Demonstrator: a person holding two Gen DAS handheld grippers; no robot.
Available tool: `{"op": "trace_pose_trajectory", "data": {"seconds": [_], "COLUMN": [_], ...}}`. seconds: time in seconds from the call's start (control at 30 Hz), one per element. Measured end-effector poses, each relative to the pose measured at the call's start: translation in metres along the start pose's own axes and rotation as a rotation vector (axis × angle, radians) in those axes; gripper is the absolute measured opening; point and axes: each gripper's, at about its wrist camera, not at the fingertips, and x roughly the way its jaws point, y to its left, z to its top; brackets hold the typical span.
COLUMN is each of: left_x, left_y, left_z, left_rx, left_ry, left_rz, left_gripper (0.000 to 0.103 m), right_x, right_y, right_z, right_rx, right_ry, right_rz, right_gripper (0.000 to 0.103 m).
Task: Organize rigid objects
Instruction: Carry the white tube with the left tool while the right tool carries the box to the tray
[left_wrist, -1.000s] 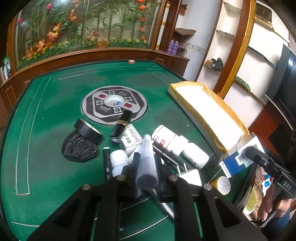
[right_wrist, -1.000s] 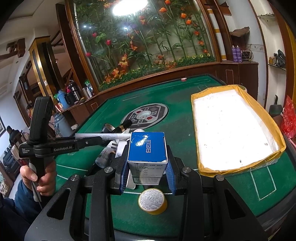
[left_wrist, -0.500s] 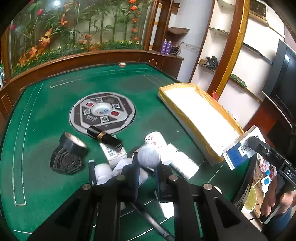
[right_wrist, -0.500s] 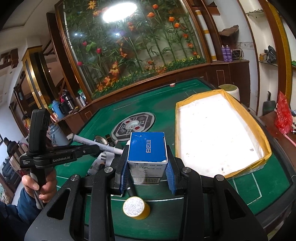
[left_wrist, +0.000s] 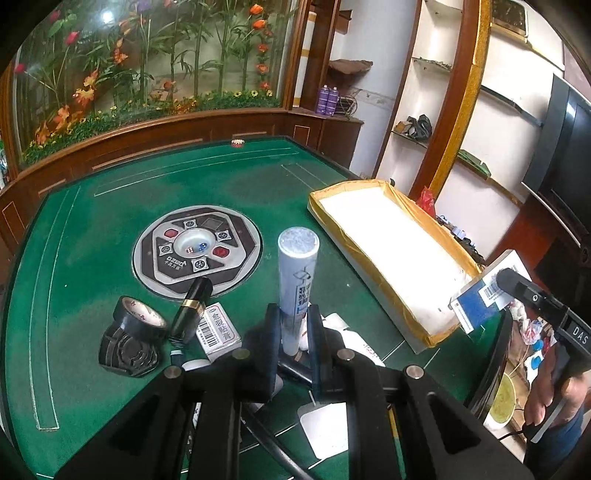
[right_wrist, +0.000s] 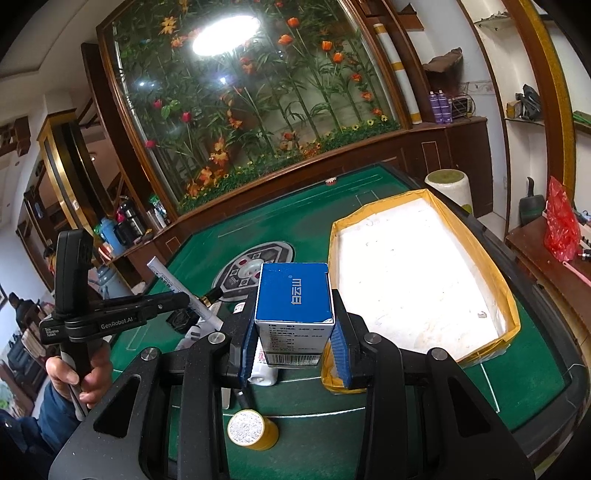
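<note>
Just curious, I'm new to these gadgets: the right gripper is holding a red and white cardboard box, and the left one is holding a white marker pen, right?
Nearly. The box is blue and white, not red and white: the right wrist view shows the right gripper shut on the blue and white cardboard box. The rest holds: the left gripper is holding the white marker pen.

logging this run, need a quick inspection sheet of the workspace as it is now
surface: green felt table, round grey control panel at centre
job's things: white marker tube, blue-and-white carton, yellow-rimmed white foam tray
clutter: black tape roll, black-and-gold lipstick, barcoded white box, yellow capped jar
grippers: left gripper jaws clamp the marker; right gripper jaws clamp the carton
cables: black cable
surroundings: flower mural, wall shelves
</note>
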Motion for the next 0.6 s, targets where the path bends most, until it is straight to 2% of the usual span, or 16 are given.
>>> {"op": "trace_pose_trajectory", "data": {"seconds": [0.2,0.33,0.5,0.6], "left_x": [-0.002,-0.014,-0.023,-0.021], "left_y": [-0.009,-0.025,-0.052,-0.069], "left_z": [0.008,0.021,0.038,0.047], "left_rx": [0.017,0.058,0.102,0.117], "left_ry": [-0.011,-0.051,-0.082,-0.079], "left_rz": [-0.013,-0.034,-0.097,-0.164], "left_gripper": [0.013,0.013,0.013,0.013], "right_x": [-0.002,-0.007,-0.015,-0.015], "right_y": [-0.004,-0.007,-0.013,-0.017], "right_z": [0.006,0.017,0.032,0.04], "right_rx": [-0.005,-0.011,-0.03,-0.038], "right_ry": [-0.003,-0.019,-0.034,-0.031], "right_rz": [-0.014,-0.04,-0.076,-0.099], "right_gripper": [0.034,0.034,0.034,0.034]}}
